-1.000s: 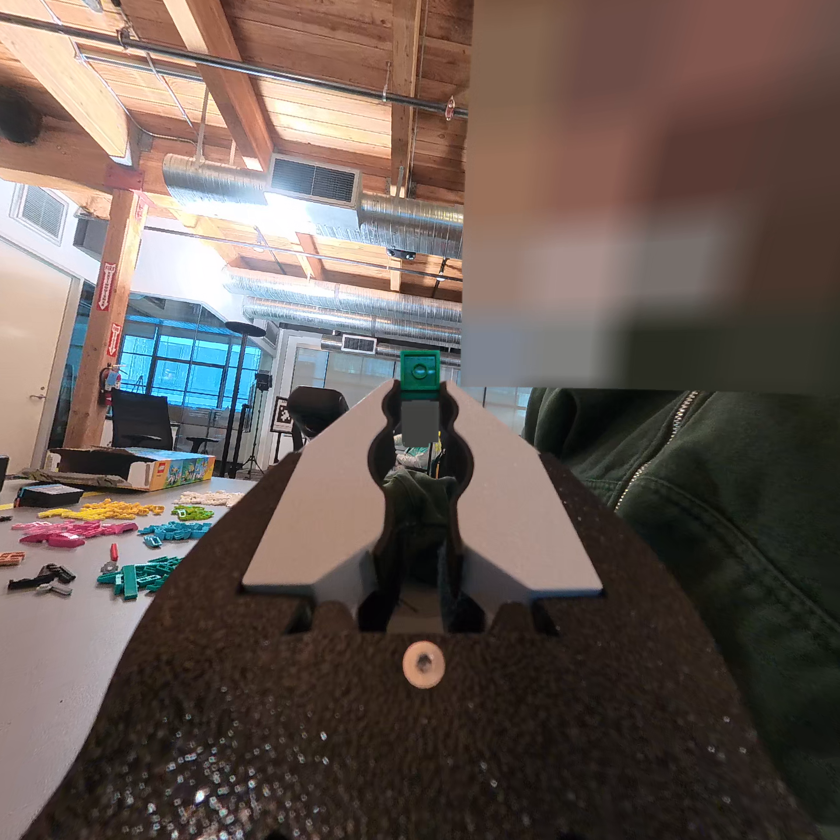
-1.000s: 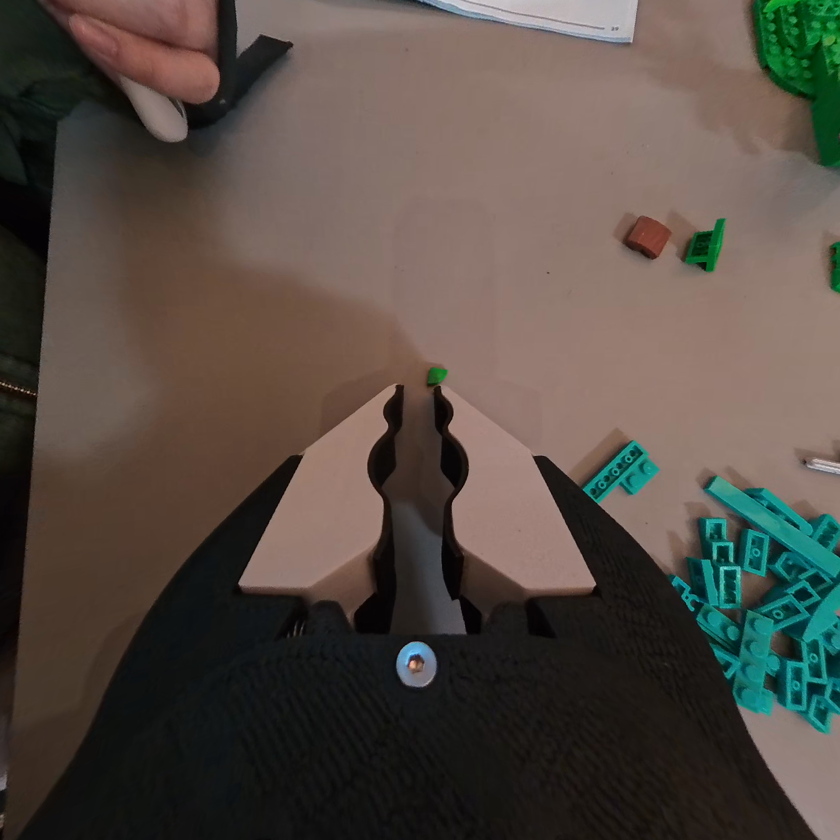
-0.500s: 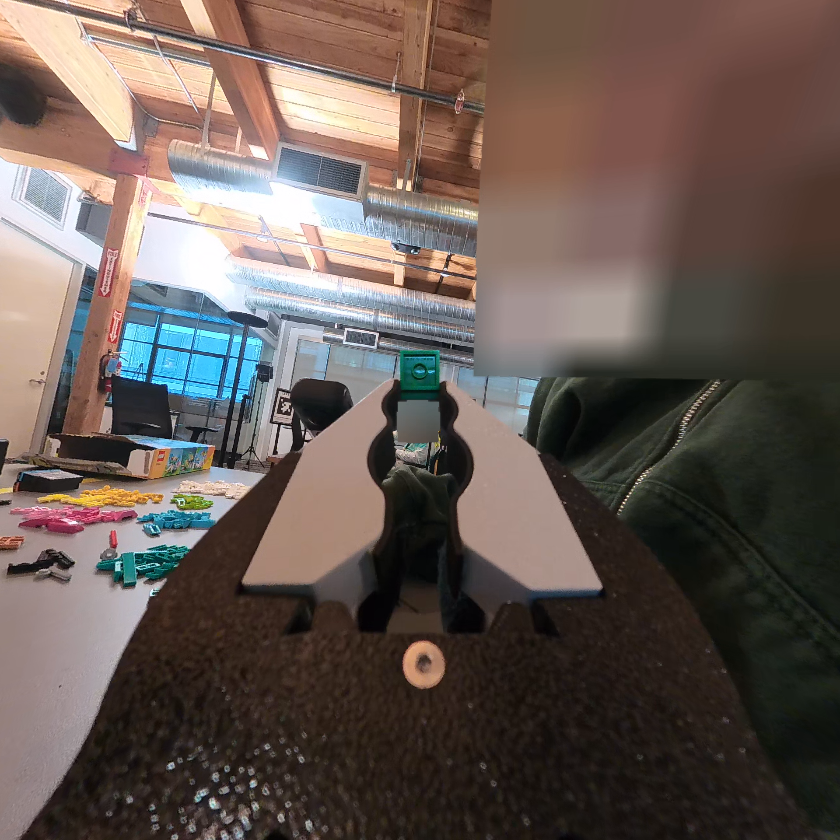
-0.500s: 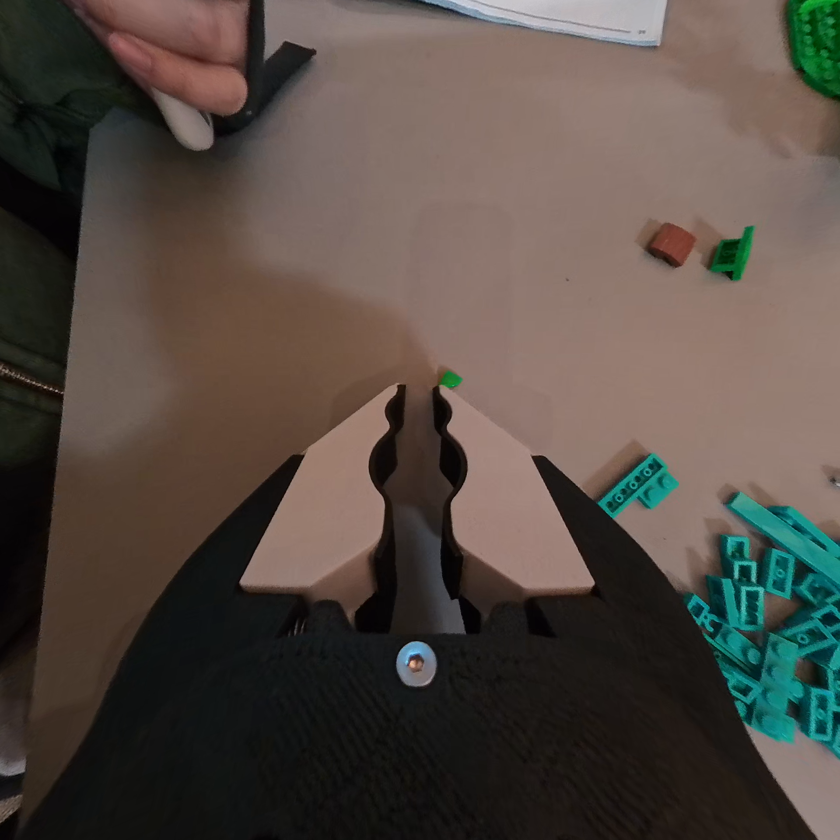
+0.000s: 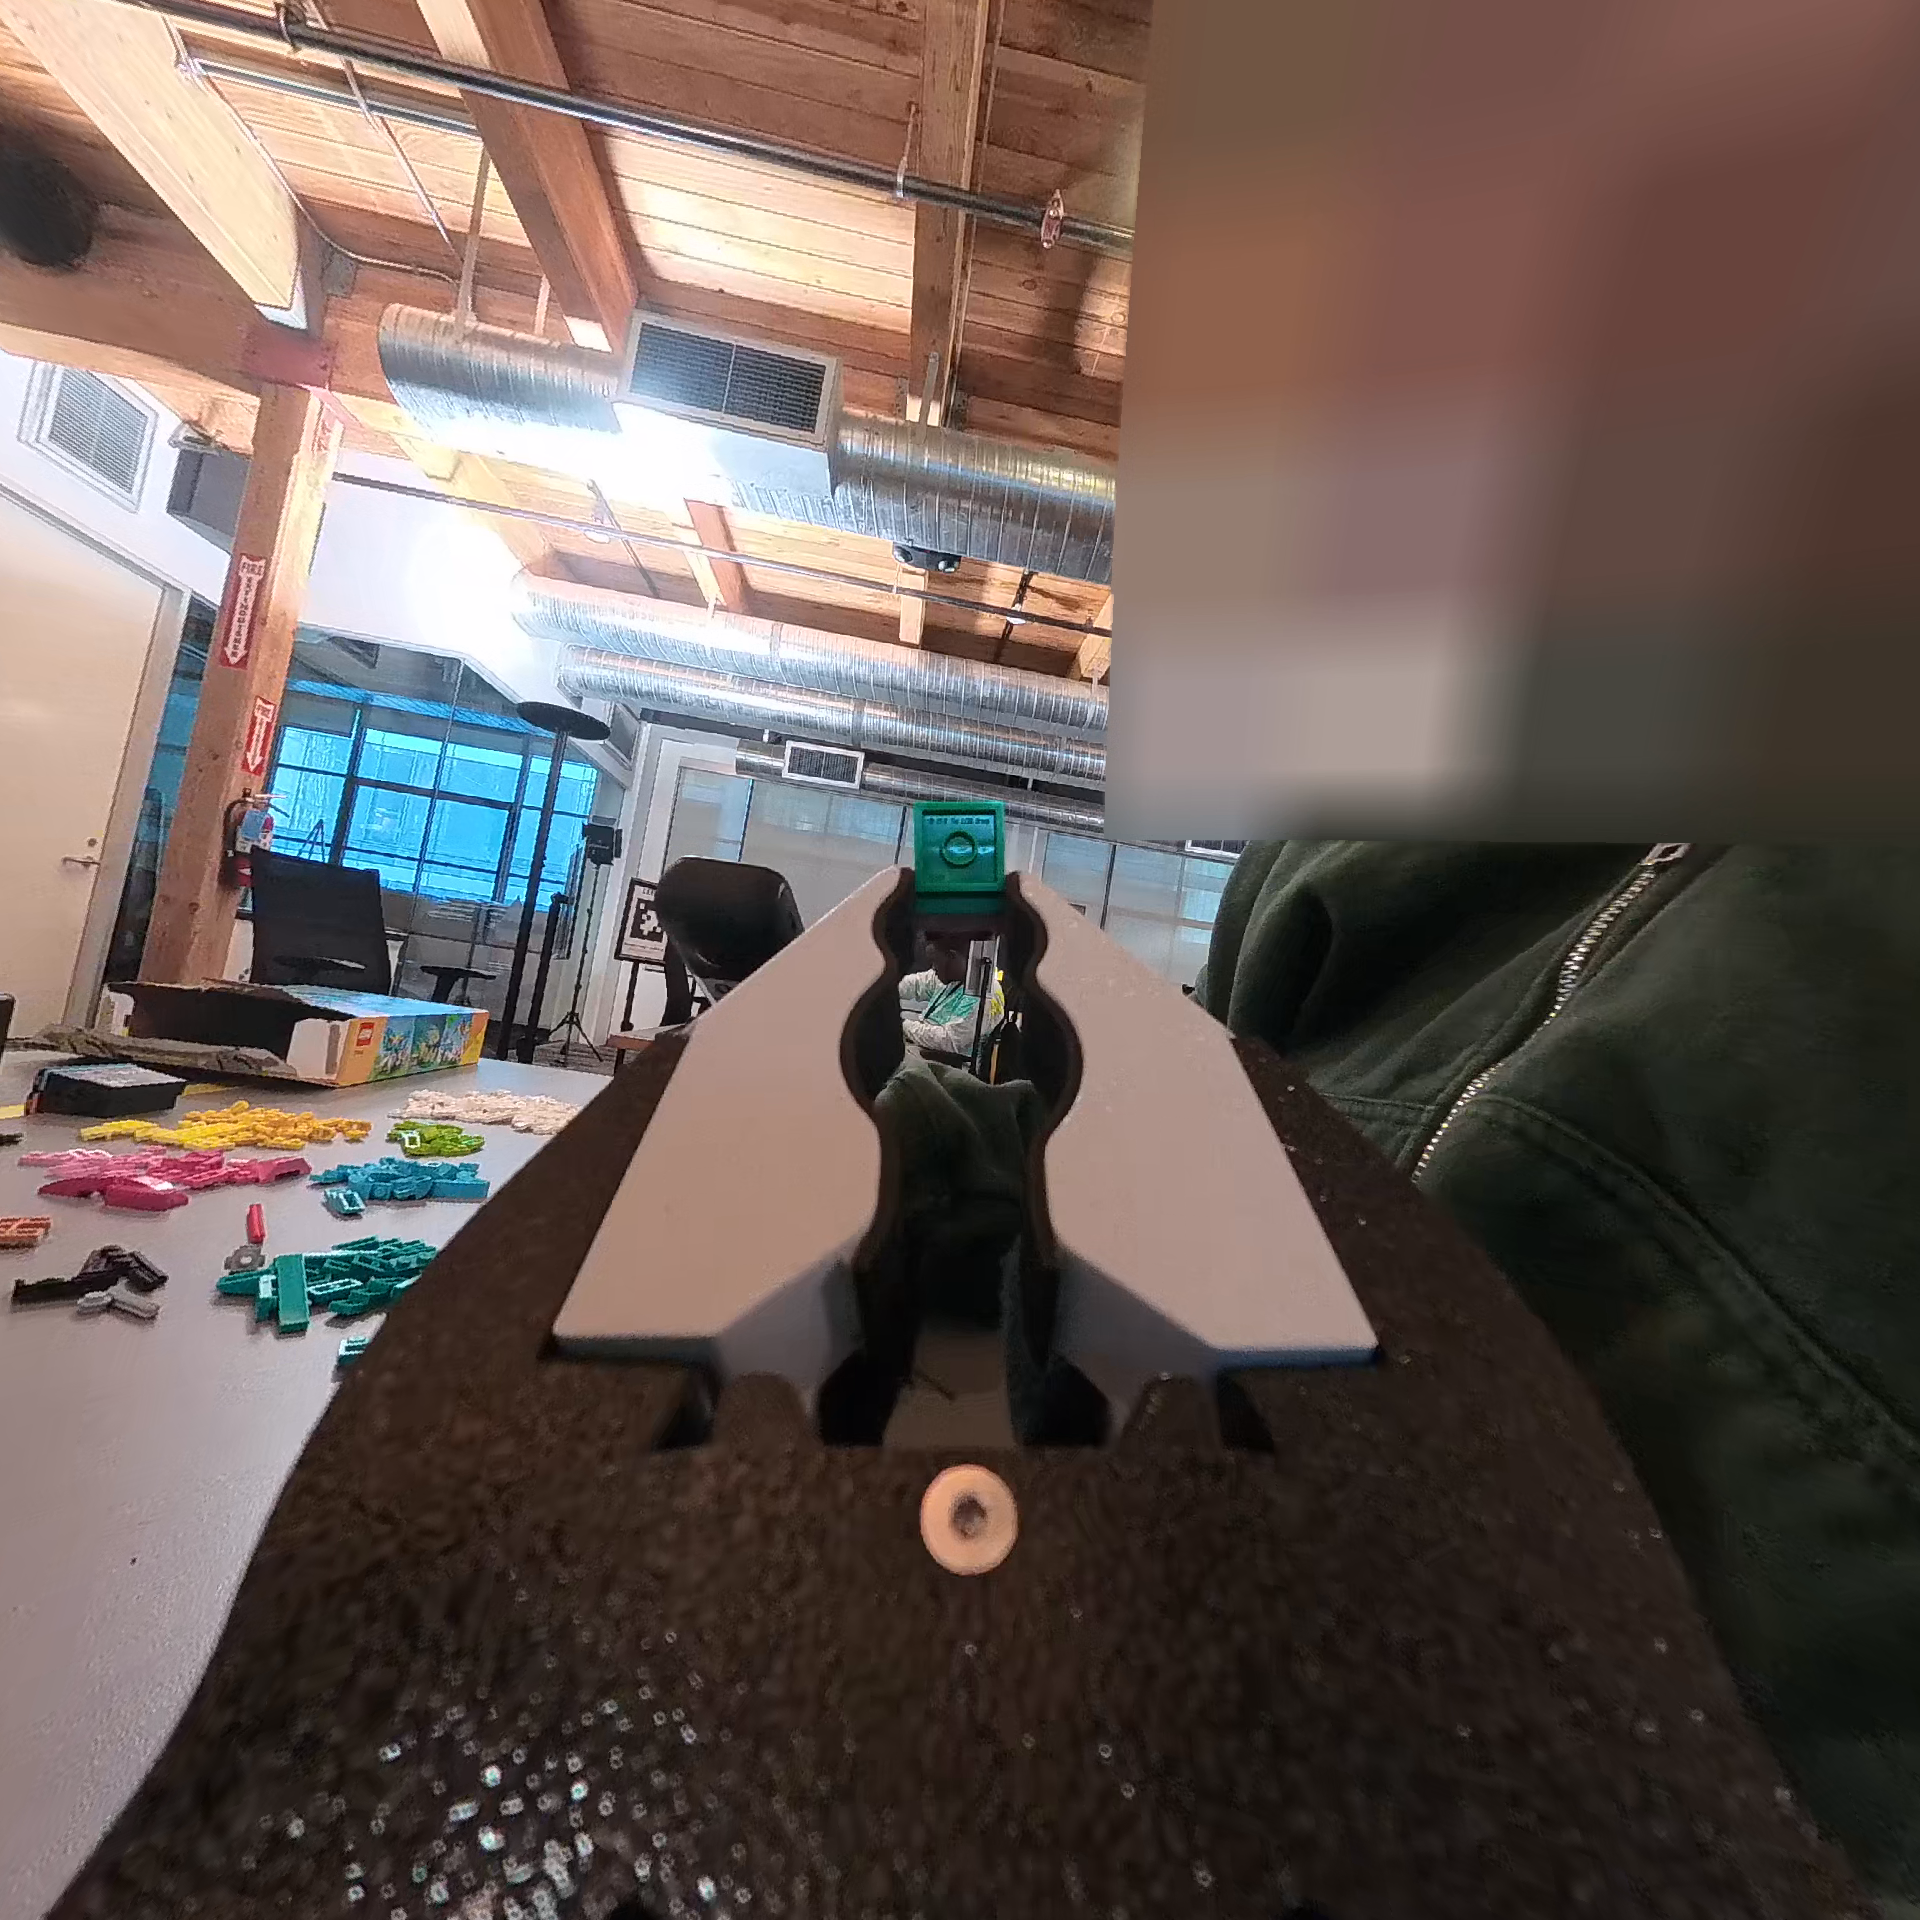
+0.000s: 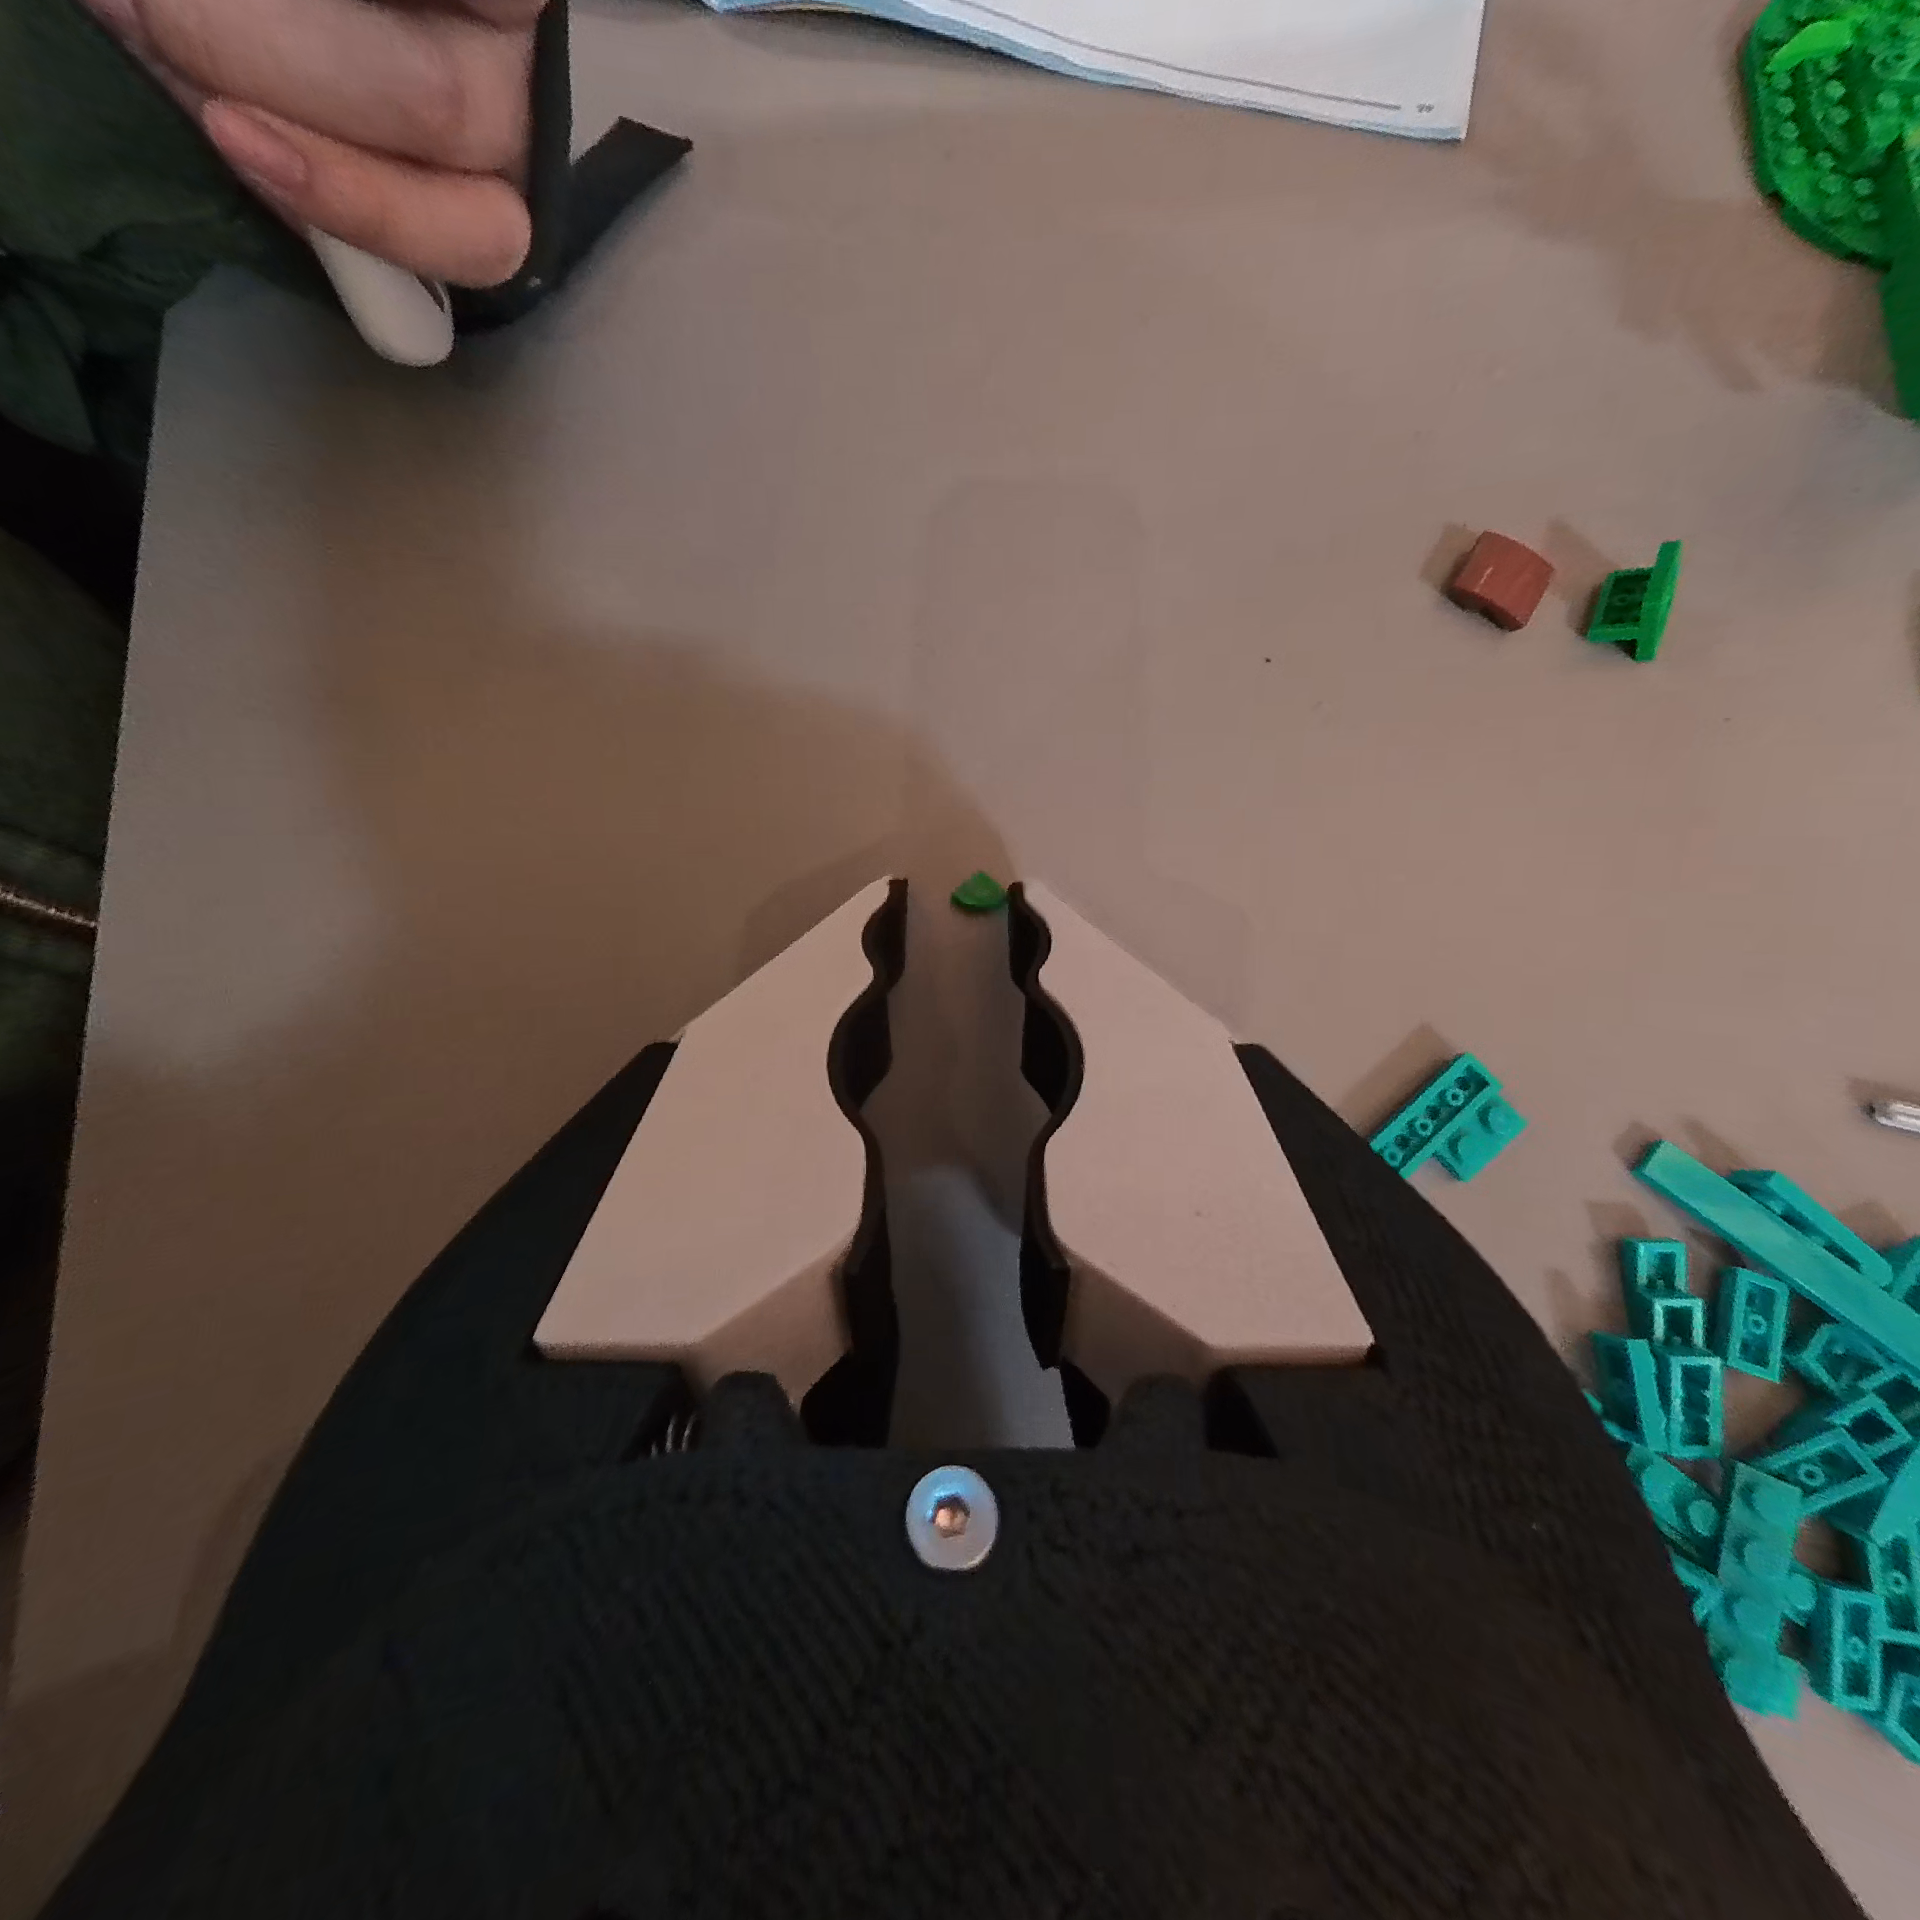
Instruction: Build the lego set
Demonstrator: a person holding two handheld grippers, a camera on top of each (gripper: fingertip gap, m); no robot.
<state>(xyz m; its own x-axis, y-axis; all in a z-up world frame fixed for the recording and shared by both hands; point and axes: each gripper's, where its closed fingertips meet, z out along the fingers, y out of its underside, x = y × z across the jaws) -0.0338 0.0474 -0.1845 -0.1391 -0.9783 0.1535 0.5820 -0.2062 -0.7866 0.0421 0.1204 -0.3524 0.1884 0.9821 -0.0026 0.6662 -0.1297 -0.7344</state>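
Observation:
My left gripper [image 5: 958,896] is shut on a small dark green square Lego piece [image 5: 958,854], held up in the air with its underside toward the camera, pointing at a person in a dark green jacket [image 5: 1621,1143]. My right gripper [image 6: 956,896] is open over the grey table [image 6: 727,540], with a tiny bright green piece [image 6: 977,891] lying between its fingertips, closer to the right one. A hand [image 6: 374,135] holding the other gripper's handle shows at the top left of the right wrist view.
A brown piece [image 6: 1501,579] and a green bracket [image 6: 1634,603] lie to the right. A teal pile [image 6: 1787,1455] and a teal plate [image 6: 1449,1127] sit at right. A green build [image 6: 1839,125] and booklet [image 6: 1195,52] lie at the far edge. Sorted colour piles [image 5: 239,1164] and a box [image 5: 384,1044] are in the left wrist view. The grippers' ends are close to 20 centimetres from one another.
My right gripper has shifted so the tiny green piece, before just past the right fingertip, now lies between the tips. The left gripper holds the green piece and has tilted slightly.

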